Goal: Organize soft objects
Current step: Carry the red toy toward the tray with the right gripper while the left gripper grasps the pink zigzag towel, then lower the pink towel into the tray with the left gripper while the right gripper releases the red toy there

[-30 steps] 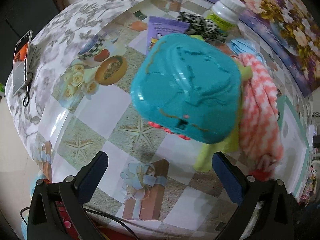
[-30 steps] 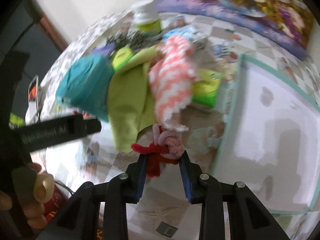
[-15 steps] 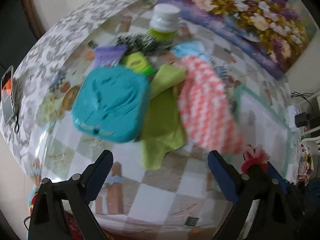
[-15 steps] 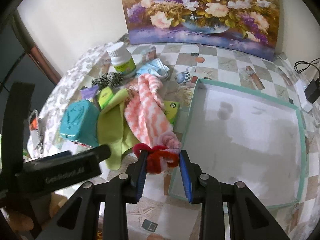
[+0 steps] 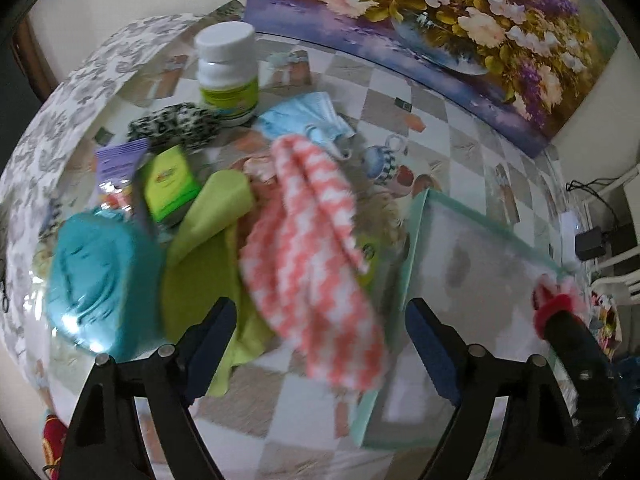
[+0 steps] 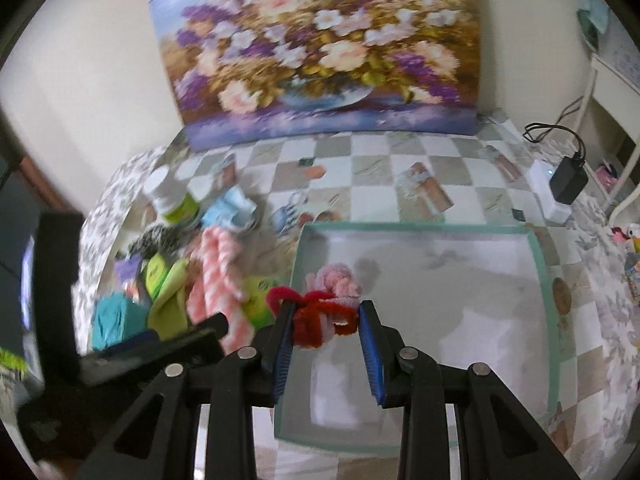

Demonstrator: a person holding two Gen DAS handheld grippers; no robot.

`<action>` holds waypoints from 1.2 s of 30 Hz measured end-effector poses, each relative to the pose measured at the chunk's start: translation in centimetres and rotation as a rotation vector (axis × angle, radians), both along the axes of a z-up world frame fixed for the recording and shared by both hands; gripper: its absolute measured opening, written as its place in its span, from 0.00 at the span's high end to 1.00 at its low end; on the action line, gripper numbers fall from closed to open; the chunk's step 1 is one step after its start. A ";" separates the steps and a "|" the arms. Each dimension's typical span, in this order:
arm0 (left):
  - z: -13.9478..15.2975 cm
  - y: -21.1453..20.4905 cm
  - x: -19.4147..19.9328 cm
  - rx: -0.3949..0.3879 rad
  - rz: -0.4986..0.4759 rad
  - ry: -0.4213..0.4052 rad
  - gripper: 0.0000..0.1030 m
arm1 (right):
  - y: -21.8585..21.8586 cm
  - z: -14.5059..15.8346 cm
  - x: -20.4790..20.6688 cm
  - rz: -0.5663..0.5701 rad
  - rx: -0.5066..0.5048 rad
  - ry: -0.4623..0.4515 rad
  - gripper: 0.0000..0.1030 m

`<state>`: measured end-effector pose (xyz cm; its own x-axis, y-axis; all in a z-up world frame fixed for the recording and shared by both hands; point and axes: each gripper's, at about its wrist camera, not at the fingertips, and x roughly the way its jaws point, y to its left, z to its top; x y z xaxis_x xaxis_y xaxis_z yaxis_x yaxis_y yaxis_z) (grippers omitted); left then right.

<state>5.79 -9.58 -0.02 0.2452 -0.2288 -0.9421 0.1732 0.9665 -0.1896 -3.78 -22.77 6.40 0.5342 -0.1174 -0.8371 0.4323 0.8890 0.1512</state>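
My right gripper (image 6: 326, 322) is shut on a red and pink fuzzy toy (image 6: 328, 300) and holds it above the near left part of the white tray with a green rim (image 6: 538, 264). The toy also shows in the left wrist view (image 5: 554, 300) at the far right, over the tray (image 5: 416, 248). My left gripper (image 5: 320, 344) is open and empty, above a pink and white knitted cloth (image 5: 308, 248) and a lime green cloth (image 5: 200, 264). A teal pouch (image 5: 96, 276) lies to the left.
A white pill bottle (image 5: 228, 72), a blue face mask (image 5: 304, 116), a leopard-print scrunchie (image 5: 172, 124), a purple packet (image 5: 120, 160) and a green packet (image 5: 168, 188) lie behind the cloths. A flower painting (image 6: 320, 52) leans on the wall. A charger (image 6: 568, 180) sits at the right.
My right gripper has lifted the fuzzy toy off the table and carried it right, over the tray. My left gripper has pulled back and swung right, from the teal pouch to the cloths.
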 end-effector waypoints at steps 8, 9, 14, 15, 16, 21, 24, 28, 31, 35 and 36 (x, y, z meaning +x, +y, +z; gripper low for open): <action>-2.1 -1.0 2.1 0.057 0.015 -0.026 0.37 | -1.5 -0.2 0.8 -0.042 -0.036 0.000 0.67; -2.3 -1.1 2.3 0.062 0.018 -0.029 0.43 | -1.5 -0.3 0.8 -0.040 -0.036 0.004 0.67; -3.0 -1.3 2.3 0.100 -0.011 -0.044 0.82 | -1.8 -1.0 0.4 -0.049 -0.017 0.012 0.68; -3.0 -1.2 2.3 0.086 -0.017 -0.039 0.88 | -1.8 -1.0 0.3 -0.051 -0.015 0.013 0.68; -3.0 -1.2 2.3 0.074 -0.027 -0.040 0.89 | -1.9 -1.2 0.2 -0.051 -0.011 0.013 0.68; -2.5 -0.9 2.0 0.082 -0.040 -0.071 0.90 | -2.0 -1.4 -0.3 -0.054 -0.014 0.017 0.68; -2.5 -0.4 2.2 0.073 -0.030 -0.070 0.91 | -2.2 -1.6 -0.5 -0.055 -0.005 0.015 0.68; -2.3 0.0 2.3 0.066 -0.024 -0.071 0.91 | -2.4 -1.8 -0.6 -0.052 0.001 0.019 0.68; -1.6 0.0 2.2 0.061 -0.025 -0.081 0.91 | -2.5 -2.1 -0.5 -0.052 -0.010 0.031 0.68; -0.1 0.1 1.9 0.041 -0.030 -0.124 0.91 | -2.8 -2.6 -0.6 -0.062 -0.016 0.051 0.68; 0.6 0.1 1.7 0.030 -0.032 -0.141 0.91 | -3.0 -2.7 -0.6 -0.067 -0.013 0.051 0.68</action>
